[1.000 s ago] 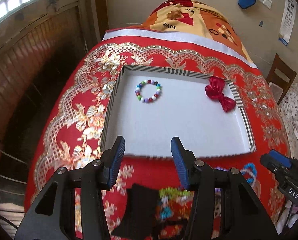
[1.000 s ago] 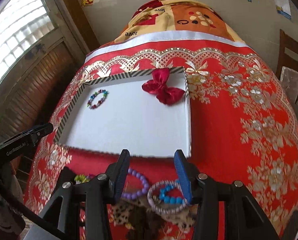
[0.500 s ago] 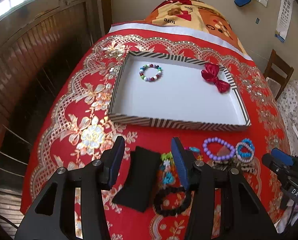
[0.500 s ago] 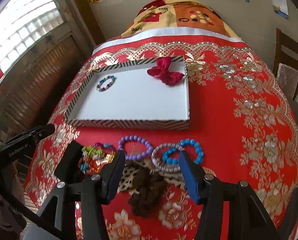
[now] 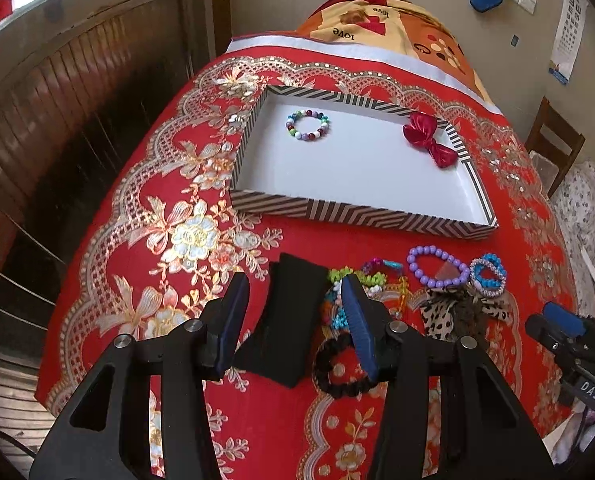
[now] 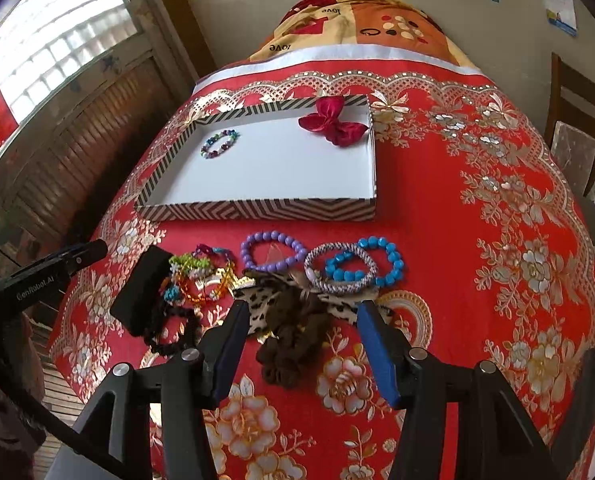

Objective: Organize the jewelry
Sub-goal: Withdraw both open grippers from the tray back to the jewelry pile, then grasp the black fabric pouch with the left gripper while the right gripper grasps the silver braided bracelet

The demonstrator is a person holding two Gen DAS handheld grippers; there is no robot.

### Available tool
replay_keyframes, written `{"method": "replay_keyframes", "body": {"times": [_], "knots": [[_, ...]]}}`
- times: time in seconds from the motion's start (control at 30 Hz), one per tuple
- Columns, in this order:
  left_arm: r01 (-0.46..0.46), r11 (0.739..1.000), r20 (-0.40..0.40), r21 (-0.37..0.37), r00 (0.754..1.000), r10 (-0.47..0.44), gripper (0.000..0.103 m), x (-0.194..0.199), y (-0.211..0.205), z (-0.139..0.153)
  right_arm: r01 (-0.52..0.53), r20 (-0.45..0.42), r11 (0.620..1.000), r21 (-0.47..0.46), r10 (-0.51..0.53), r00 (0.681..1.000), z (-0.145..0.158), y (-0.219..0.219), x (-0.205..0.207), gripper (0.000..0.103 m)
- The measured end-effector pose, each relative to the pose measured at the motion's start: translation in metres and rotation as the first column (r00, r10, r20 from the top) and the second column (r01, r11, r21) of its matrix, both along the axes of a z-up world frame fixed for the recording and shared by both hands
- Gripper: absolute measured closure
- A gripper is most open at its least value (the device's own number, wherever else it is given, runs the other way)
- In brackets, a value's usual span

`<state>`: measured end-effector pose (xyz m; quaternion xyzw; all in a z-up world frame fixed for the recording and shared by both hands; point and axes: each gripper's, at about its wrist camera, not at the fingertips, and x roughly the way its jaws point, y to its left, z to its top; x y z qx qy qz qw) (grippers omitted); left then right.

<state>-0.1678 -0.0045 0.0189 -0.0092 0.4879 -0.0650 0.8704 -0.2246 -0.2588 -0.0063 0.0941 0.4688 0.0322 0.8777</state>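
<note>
Hovering with right gripper point(image 6: 301, 340) fingers spread wide, straddling dark brown fabric scrunchie point(image 6: 293, 336) lying dead ahead; left gripper point(image 5: 293, 316) spread too, framing black cloth piece point(image 5: 285, 320).

daylight from window point(image 6: 57, 52) | soft shadows | sharp focus | strong fisheye edge warp, dark corners

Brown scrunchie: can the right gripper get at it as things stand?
Probably yes. The right gripper is open and the brown scrunchie lies between its fingers on the tablecloth. The leopard-print bow touches it and might get caught.
</note>
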Motion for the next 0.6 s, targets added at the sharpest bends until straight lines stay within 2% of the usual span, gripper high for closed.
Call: {"method": "replay_keyframes", "body": {"times": [0.27, 0.6], "knots": [[-0.061, 0.991, -0.099, -0.122, 0.994, 0.049, 0.056, -0.005, 0.033, -0.011, -0.02, -0.046, 1.0, 0.01, 0.021, 0.999, -0.021, -0.008, -0.013, 0.049], [-0.102, 0.98, -0.193, -0.172, 0.979, 0.068, 0.056, -0.006, 0.055, -0.035, -0.02, -0.086, 0.997, 0.076, 0.026, 0.996, -0.044, -0.007, -0.005, 0.049]]}}
